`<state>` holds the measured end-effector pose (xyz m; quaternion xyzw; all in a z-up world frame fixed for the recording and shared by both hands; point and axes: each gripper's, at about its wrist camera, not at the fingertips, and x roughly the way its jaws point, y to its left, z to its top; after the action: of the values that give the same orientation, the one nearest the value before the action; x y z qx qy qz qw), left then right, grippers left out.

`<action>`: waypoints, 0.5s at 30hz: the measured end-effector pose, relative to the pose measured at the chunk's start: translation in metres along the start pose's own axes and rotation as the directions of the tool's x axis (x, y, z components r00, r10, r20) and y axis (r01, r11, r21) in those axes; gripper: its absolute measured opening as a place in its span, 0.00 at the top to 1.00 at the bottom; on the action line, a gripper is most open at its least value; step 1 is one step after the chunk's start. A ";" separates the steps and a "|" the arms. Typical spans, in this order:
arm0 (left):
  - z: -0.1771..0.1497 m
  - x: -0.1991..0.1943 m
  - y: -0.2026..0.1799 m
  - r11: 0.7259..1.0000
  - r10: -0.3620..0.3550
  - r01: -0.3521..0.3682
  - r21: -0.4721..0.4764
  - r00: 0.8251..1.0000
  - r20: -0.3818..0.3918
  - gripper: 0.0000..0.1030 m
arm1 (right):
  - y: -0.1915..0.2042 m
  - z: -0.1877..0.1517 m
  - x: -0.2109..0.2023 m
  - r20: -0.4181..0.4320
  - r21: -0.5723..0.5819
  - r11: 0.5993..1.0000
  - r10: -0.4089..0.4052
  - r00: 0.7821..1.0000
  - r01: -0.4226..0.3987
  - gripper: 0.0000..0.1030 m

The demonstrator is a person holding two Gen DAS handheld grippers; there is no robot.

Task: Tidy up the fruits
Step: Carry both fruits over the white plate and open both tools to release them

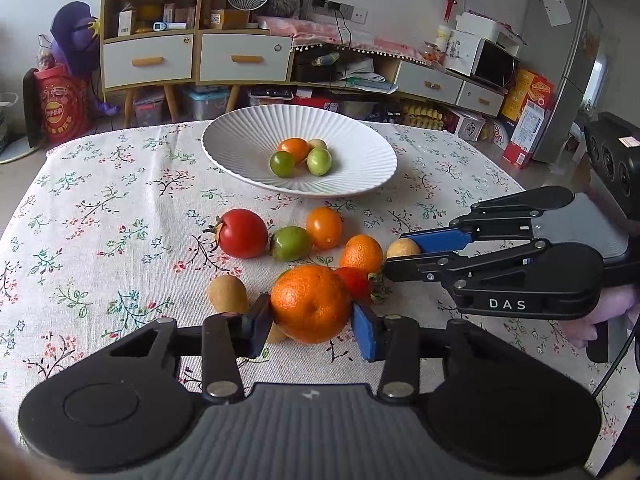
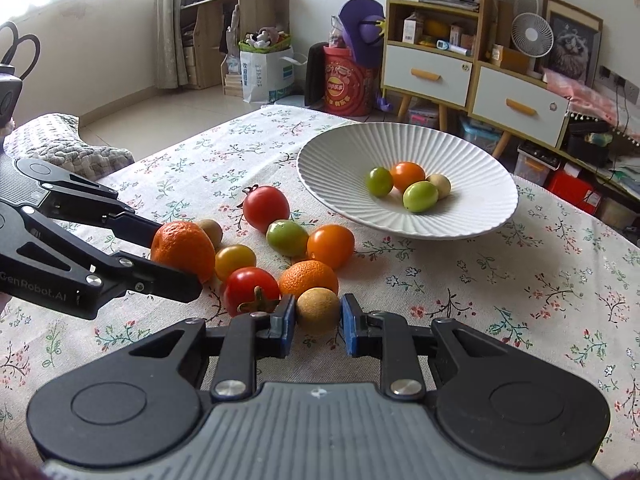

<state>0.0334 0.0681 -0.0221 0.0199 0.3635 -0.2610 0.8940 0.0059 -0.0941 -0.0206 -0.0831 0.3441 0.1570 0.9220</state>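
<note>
Four small fruits already sit in the white ribbed plate (image 2: 472, 216): an orange tomato (image 2: 407, 175), two green ones and a pale tan round fruit. Many more lie loose on the floral tablecloth (image 1: 100, 216) in front of the plate: a big red tomato (image 1: 242, 233), a green tomato (image 1: 291, 243), an orange tomato (image 1: 324, 227), a small mandarin (image 1: 361, 254), a yellow cherry tomato (image 2: 235, 261), a red tomato with a dried calyx (image 2: 250, 290) and a tan fruit (image 1: 227, 294) by the left tongs. So the sorting looks well under halfway.

Both tongs are down at the pile. The left gripper (image 1: 312, 326) reaches in low with its pads against either side of the large mandarin (image 1: 310, 308), apparently gripping it; whether the fruit is off the cloth I cannot tell. The right gripper (image 2: 318, 322) comes in from the other side, its blue pads flanking a brown longan-like fruit (image 2: 318, 306) that is just beside the small mandarin; the left pad touches, while the right shows a sliver of gap, so I judge it closing on the fruit, not yet clamped. The plate stands near, beyond the pile.
</note>
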 end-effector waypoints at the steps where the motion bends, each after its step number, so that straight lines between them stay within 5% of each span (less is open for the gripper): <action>1: 0.002 -0.001 0.000 1.000 0.005 -0.005 -0.004 1.000 0.002 0.61 | 0.000 0.001 -0.001 0.005 0.002 1.000 -0.001 1.000 0.001 0.78; 15: 0.042 0.015 -0.007 0.999 0.039 -0.039 -0.031 0.999 0.027 0.61 | -0.022 0.026 -0.006 0.070 0.064 0.995 -0.083 0.994 0.079 0.78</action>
<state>0.0657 0.0456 0.0004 0.0100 0.3548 -0.2383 0.9040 0.0249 -0.1091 0.0044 -0.0628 0.3114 0.1117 0.9416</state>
